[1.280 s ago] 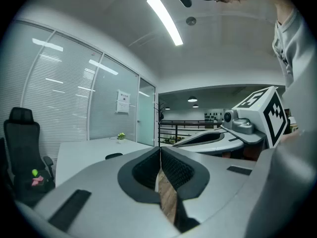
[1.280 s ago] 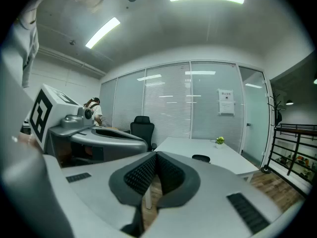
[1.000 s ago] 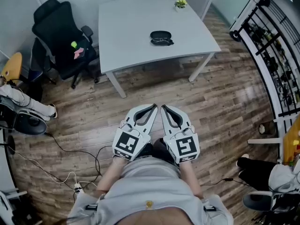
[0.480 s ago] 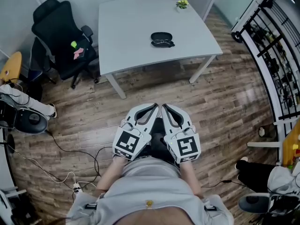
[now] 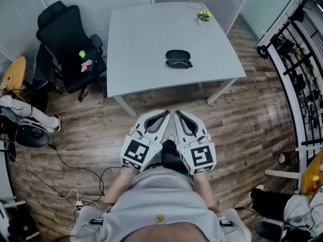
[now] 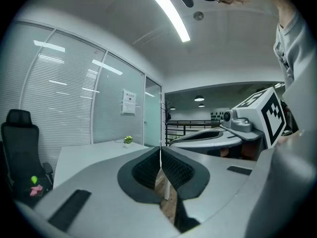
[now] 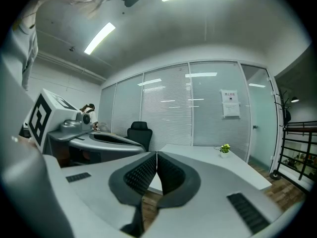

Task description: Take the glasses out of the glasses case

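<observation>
Both claws are resting closed and empty. I am seeing the left claw (image 6: pixel 160 155) with its two ribbed pads (image 6: pixel 146 167) pressed together along a thin seam. The right claw (image 7: pixel 156 165) is showing the same, its pads meeting with nothing between them.

In the head view I am holding the claws side by side at the lower middle of the frame. Their tips are nearly touching each other, and they are tucked close to my body above the wooden floor (image 5: pixel 242 115). Neither is reaching the grey table (image 5: pixel 146 39), which is filling the upper middle of the frame, well apart from both claws.

The black glasses case (image 5: pixel 177 55) is lying on the right half of the table, near its front edge. The glasses (image 5: pixel 180 63) are showing at the near side of the case, touching it. I am not managing to tell whether they are lying inside an open half or just against it.

A small green plant (image 5: pixel 204 15) is standing at the table's far right corner. A black office chair (image 5: pixel 68 42) is standing at the upper left, just beside the table, with something yellow-green and something pink lying on its seat.
</observation>
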The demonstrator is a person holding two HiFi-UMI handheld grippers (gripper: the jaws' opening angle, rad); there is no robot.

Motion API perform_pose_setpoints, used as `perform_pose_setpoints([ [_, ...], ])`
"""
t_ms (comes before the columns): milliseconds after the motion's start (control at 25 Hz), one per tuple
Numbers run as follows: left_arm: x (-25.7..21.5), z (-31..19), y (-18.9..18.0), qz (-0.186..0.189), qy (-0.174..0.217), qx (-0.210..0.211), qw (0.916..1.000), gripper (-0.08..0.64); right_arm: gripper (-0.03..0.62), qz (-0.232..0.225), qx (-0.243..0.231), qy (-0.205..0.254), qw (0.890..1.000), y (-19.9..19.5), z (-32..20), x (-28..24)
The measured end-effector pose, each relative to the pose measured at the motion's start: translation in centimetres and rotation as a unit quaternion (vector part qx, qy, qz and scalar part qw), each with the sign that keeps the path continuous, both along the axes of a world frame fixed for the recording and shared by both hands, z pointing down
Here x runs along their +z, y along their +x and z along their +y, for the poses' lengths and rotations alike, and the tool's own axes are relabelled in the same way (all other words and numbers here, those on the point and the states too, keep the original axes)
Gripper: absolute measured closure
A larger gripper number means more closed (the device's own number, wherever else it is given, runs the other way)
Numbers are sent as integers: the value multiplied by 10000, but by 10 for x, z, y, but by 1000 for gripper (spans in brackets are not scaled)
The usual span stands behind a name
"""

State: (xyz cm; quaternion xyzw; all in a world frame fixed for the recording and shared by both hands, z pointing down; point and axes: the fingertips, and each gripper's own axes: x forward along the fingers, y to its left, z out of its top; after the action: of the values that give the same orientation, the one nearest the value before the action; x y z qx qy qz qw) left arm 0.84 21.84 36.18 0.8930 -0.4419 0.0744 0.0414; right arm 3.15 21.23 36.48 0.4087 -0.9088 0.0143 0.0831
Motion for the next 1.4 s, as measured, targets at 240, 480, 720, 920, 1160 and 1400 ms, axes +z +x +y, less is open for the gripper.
perform_pose_setpoints([
  [240, -3, -56, 5, 0, -51, -85, 10000, 529, 574, -30, -66, -12, 10000, 6, -57, -5],
  [480, -5, -104, 16, -1, -76, -127, 9999, 529, 574, -81, -128, 2, 9999, 17, -105, -7],
  [720, -2, -143, 27, 0, -100, -212, 9997, 529, 574, -117, -205, 72, 9997, 28, -144, -8],
  [920, 3, -171, 29, 48, -171, -360, 9992, 529, 574, -71, -232, -55, 9997, 34, -175, -5],
  [1160, 10, -196, 25, 63, -285, -433, 9986, 529, 574, -24, -323, -127, 9994, 30, -200, 2],
  [1400, 16, -223, 23, 101, -338, -297, 9989, 529, 574, 3, -157, -187, 9997, 27, -226, 6],
])
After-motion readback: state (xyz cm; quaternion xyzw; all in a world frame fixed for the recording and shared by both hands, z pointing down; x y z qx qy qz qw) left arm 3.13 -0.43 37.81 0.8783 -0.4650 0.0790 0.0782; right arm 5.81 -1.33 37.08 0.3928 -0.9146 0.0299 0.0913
